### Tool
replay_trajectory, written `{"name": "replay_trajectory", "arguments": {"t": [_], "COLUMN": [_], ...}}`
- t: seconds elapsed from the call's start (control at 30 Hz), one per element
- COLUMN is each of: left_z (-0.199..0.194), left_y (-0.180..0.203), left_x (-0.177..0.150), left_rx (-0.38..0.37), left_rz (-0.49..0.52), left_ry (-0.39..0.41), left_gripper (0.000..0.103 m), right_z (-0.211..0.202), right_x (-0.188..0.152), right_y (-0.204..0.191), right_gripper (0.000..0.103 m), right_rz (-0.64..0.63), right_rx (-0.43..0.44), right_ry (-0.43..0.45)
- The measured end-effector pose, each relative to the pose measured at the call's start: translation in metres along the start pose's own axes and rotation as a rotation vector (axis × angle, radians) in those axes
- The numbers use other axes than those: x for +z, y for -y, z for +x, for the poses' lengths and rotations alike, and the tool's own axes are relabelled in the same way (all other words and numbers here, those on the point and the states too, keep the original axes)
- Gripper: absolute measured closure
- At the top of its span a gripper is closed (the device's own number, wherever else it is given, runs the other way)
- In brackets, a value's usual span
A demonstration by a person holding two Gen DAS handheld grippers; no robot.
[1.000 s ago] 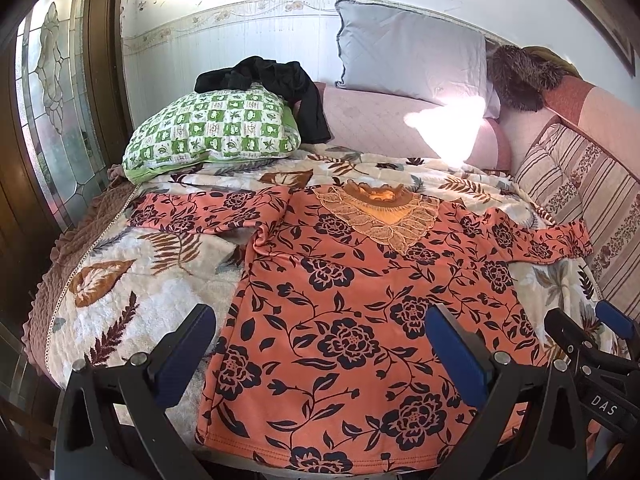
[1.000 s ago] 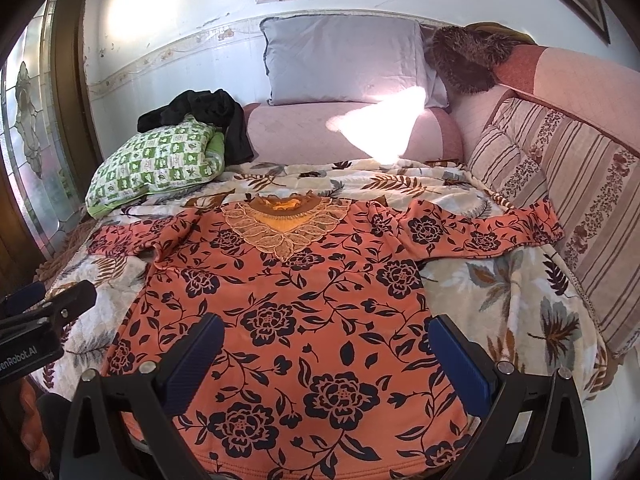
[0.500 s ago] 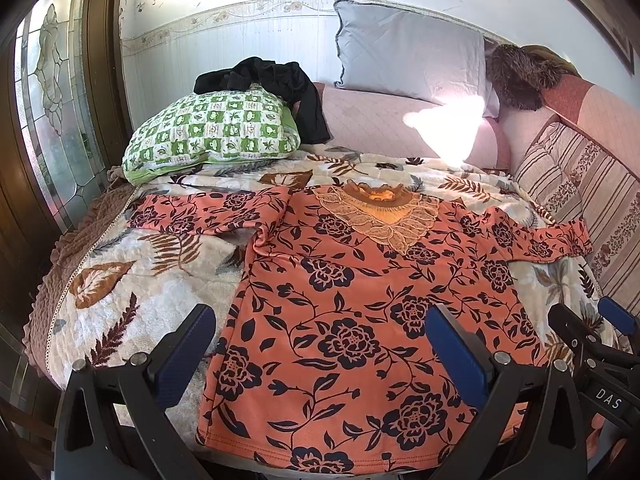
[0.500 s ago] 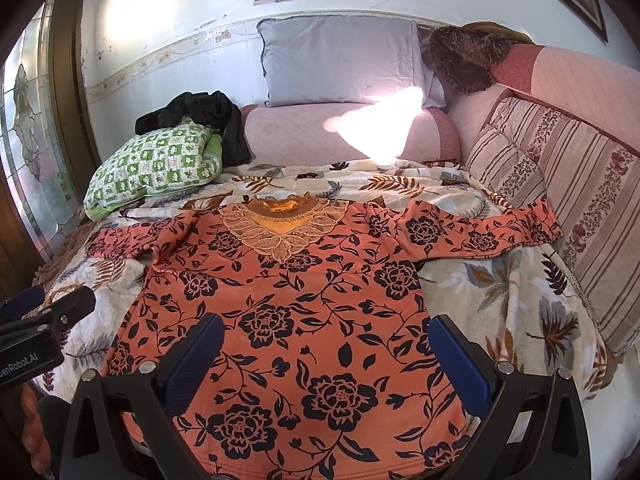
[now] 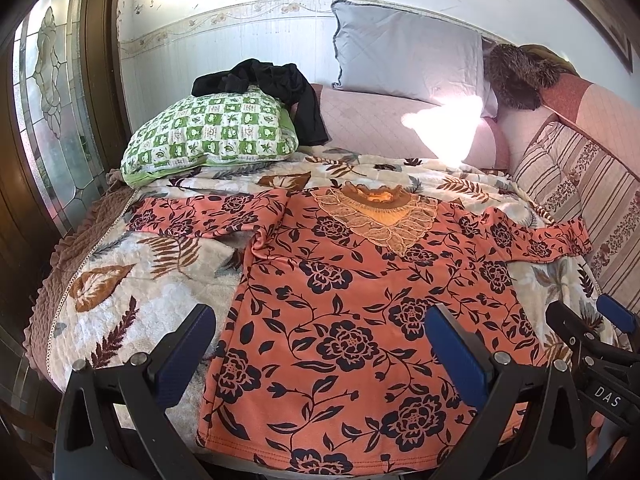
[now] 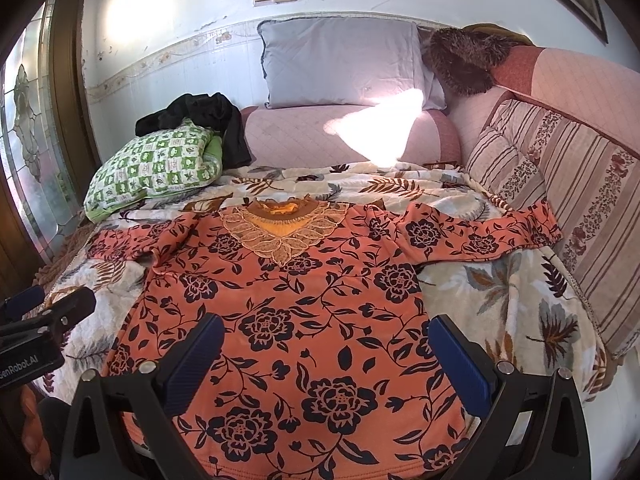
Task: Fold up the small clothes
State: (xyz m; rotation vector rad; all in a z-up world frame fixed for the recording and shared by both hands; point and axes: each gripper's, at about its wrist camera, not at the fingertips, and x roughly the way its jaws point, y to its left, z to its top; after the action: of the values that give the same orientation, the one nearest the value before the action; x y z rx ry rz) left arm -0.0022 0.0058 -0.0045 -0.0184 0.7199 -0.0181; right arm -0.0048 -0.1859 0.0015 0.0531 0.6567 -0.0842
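Here the left gripper [image 5: 320,344] and the right gripper [image 6: 326,350] both hang with jaws spread wide, empty, above the near hem of the orange floral top [image 5: 360,300]; whether any pad brushes the cloth is hard to tell. The top lies flat on a plush leaf-print blanket [image 5: 120,292], sleeves out sideways, with a lacy scalloped yoke [image 5: 380,216] at its neck.

Left hand-held gripper [image 5: 320,354]: black angular frame, two fingers [image 5: 185,354] faced with dark blue ribbed pads, silver screw heads along each finger's base. Right hand-held gripper [image 6: 326,360]: built alike, black frame, blue pads, silver screws. Seen from the other's camera, bore white lettering on black: "DAS" on the right one, "enRobot.AI" on the left.
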Motion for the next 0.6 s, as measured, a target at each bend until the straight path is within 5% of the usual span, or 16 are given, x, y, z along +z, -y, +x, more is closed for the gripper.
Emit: {"name": "replay_trajectory", "arguments": {"t": [0.6], "left_z": [0.0004], "left_y": [-0.0002], "left_x": [0.0003], "left_rx": [-0.001], "left_rz": [-0.003], "left_ry": [0.001], "left_gripper": [0.0], "right_z": [0.0019], "right_x": [0.0026], "right_y": [-0.004], "right_gripper": [0.0], "right_rz": [-0.015], "right_rx": [0.008], "right_ry": [0.001]}}
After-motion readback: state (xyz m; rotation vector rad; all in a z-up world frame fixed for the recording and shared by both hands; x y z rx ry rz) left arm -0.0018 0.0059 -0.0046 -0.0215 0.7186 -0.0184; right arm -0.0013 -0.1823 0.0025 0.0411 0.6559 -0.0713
